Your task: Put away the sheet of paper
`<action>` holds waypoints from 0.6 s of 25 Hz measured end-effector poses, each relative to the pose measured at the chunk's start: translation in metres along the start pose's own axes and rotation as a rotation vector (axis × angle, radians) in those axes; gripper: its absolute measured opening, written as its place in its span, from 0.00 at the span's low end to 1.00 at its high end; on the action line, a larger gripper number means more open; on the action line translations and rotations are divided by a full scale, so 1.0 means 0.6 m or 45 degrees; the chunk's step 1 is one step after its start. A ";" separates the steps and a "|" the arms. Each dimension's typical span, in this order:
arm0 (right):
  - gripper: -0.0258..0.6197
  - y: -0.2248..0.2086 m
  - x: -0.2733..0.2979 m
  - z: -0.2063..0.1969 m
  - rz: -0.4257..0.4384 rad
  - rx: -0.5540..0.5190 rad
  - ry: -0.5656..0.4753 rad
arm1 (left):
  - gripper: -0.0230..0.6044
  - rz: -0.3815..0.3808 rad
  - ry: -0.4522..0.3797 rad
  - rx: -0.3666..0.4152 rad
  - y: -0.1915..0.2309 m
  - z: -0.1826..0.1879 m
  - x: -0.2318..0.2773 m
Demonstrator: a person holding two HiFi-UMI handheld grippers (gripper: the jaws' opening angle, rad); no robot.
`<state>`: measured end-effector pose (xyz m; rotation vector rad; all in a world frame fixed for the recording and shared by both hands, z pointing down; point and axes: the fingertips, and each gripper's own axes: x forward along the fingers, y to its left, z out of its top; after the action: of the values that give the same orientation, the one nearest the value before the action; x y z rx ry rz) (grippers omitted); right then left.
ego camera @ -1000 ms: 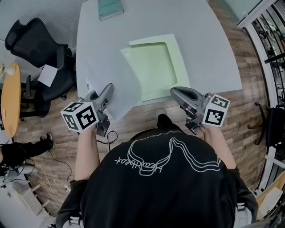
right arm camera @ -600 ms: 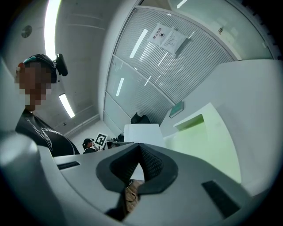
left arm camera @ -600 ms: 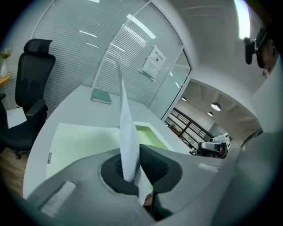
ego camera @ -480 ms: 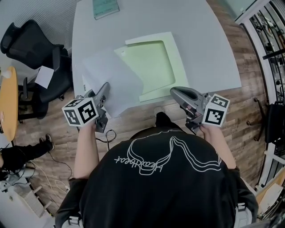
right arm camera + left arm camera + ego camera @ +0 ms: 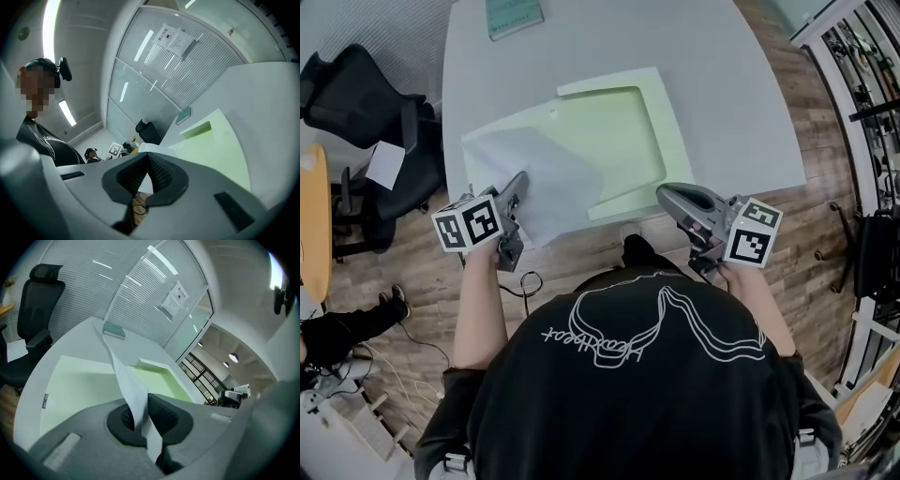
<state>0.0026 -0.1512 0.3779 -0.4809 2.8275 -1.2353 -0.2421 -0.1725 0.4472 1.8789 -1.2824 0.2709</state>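
A white sheet of paper (image 5: 539,173) hangs from my left gripper (image 5: 521,179), which is shut on its near edge at the table's front left. The sheet's far part lies over the left side of a light-green folder (image 5: 628,131) lying flat on the grey table (image 5: 722,84). In the left gripper view the paper (image 5: 126,376) stands edge-on between the pads, with the folder (image 5: 79,380) beyond. My right gripper (image 5: 664,194) hovers at the table's front edge, right of the folder, shut with nothing in it; the right gripper view shows its pads (image 5: 159,173) meeting.
A teal book (image 5: 514,17) lies at the table's far edge. A black office chair (image 5: 366,94) with a loose paper (image 5: 384,164) on it stands left of the table, beside an orange round table (image 5: 309,225). Metal shelving (image 5: 872,112) runs along the right.
The left gripper has carried the sheet rightwards, so the sheet now covers the folder's left part. The right gripper has stayed where it was.
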 end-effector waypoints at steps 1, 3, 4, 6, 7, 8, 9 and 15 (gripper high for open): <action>0.05 -0.002 0.000 0.002 -0.002 0.001 0.000 | 0.05 -0.002 0.004 -0.006 0.002 0.001 0.005; 0.05 -0.006 0.000 0.004 -0.006 0.005 0.000 | 0.05 -0.008 0.012 -0.019 0.004 0.000 0.014; 0.05 -0.008 0.001 0.004 -0.006 0.008 -0.001 | 0.05 -0.013 0.017 -0.022 0.004 -0.001 0.017; 0.05 -0.010 0.002 0.004 -0.007 0.014 -0.004 | 0.05 -0.022 0.028 -0.028 0.004 -0.003 0.025; 0.05 -0.010 0.002 0.004 -0.007 0.017 -0.004 | 0.05 -0.027 0.033 -0.034 0.004 -0.004 0.029; 0.05 -0.011 0.002 0.004 -0.007 0.019 -0.003 | 0.05 -0.034 0.037 -0.045 0.004 -0.005 0.032; 0.05 -0.011 0.002 0.004 -0.007 0.021 -0.002 | 0.05 -0.041 0.041 -0.059 0.004 -0.006 0.036; 0.05 -0.016 0.000 0.000 -0.011 0.033 -0.003 | 0.05 -0.079 0.071 -0.133 0.008 -0.013 0.058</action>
<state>0.0052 -0.1574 0.3848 -0.4935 2.8066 -1.2707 -0.2284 -0.1910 0.4746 1.8064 -1.1768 0.2182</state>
